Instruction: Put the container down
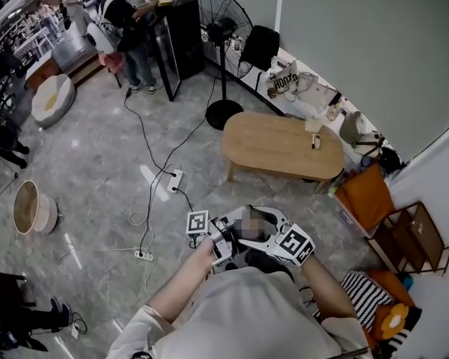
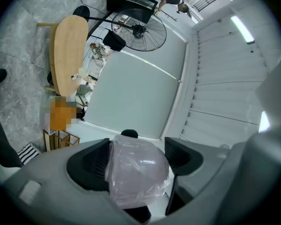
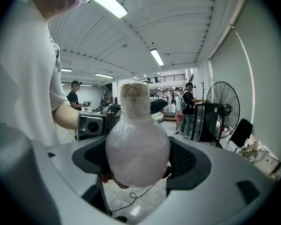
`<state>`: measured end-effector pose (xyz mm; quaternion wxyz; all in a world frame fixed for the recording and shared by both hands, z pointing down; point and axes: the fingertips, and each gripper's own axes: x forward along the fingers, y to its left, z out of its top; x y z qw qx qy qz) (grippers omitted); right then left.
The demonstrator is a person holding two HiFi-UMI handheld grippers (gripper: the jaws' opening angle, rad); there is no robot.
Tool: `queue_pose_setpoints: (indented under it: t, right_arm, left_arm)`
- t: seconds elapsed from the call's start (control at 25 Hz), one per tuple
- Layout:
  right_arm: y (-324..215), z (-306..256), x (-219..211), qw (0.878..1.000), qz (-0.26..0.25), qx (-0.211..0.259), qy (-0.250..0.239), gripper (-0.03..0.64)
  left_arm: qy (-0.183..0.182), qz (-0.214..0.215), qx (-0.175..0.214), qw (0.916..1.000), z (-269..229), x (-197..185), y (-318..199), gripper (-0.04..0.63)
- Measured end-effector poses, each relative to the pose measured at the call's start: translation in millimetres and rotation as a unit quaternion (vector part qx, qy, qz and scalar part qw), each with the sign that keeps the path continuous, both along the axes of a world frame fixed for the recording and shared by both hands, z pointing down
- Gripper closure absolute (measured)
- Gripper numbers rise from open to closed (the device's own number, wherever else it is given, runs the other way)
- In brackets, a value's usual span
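- Plastic-wrapped, bulb-shaped container (image 3: 136, 146) sits clamped at its belly in right gripper (image 3: 137, 159), neck pointing away.
- Left gripper (image 2: 136, 167) jaws likewise pressed on the wrapped container.
- Both held before person's chest, above grey floor (image 1: 97, 163); oval wooden table (image 1: 280, 146) well apart.

Head view: high up, facing steeply down, pedestal fan (image 1: 217, 17) far ahead. Left gripper view: rolled sideways, looks past its fingers (image 2: 96, 161) toward the fan (image 2: 139, 30), well off. Right gripper view: low, near level, fan (image 3: 223, 111) at its right. Both gripper views share the wrapped container (image 2: 138, 172) (image 3: 137, 149), close up.
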<state>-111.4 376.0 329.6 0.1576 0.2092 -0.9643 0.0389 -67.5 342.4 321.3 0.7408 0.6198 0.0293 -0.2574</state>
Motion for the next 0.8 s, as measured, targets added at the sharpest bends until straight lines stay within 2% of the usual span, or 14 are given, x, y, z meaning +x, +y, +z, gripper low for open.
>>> queue_pose_setpoints:
  t: [0.32,0.8]
  right_arm:
    - [-53,8,13,1.0,-0.017,-0.011,-0.007,0.232]
    - [-176,19,66,0.999,-0.04,-0.027,-0.015,0.232]
  left_arm:
    - [-0.01,-0.016,-0.011,0.9998,8,13,-54,0.221]
    - [-0.024,-0.043,-0.026,0.9985,21,63,-180,0.221]
